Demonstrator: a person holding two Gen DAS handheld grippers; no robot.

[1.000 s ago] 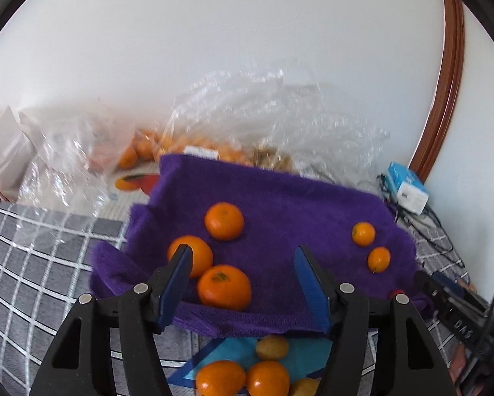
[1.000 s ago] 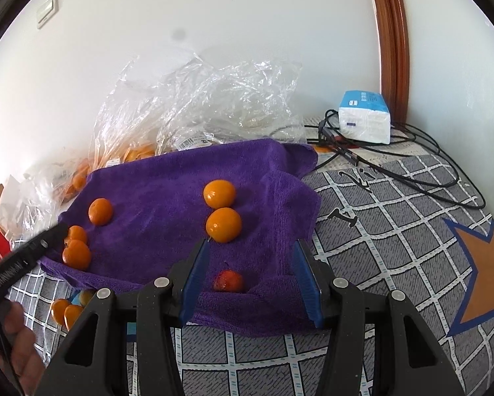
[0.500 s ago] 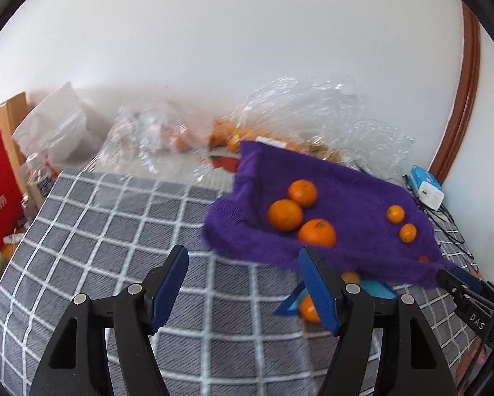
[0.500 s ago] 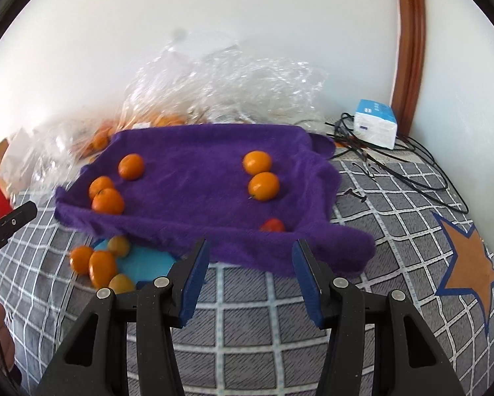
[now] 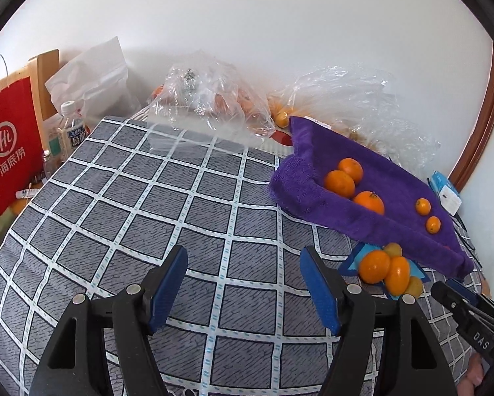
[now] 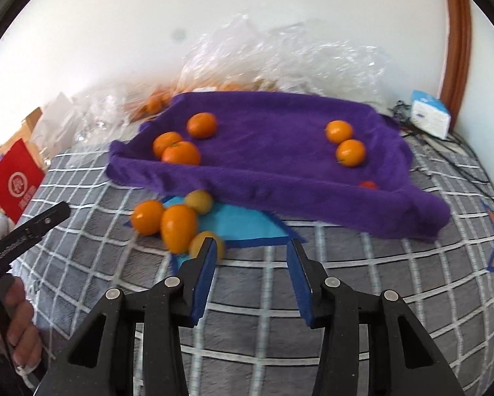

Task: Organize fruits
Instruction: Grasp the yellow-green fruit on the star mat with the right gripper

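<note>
Purple towel point(image 6: 280, 151) lies rumpled on our checked cloth point(image 5: 148, 198), with three oranges point(image 6: 181, 153) at one end, two more point(image 6: 350, 152) at the other, and a small red fruit point(image 6: 367, 184) by its near fold. Four loose fruits point(image 6: 177, 227) sit just off its edge, on a blue patch. We judge ourselves between picks, with the loose cluster the likely next job: it calls for swinging one gripper over a single fruit without nudging its neighbours. Our left gripper point(image 5: 243, 283) hangs over bare cloth, fingers apart and widening, holding nothing. Our right gripper point(image 6: 250, 274) sits just beside the nearest yellowish fruit point(image 6: 219, 246), fingers narrowing with nothing between them.
</note>
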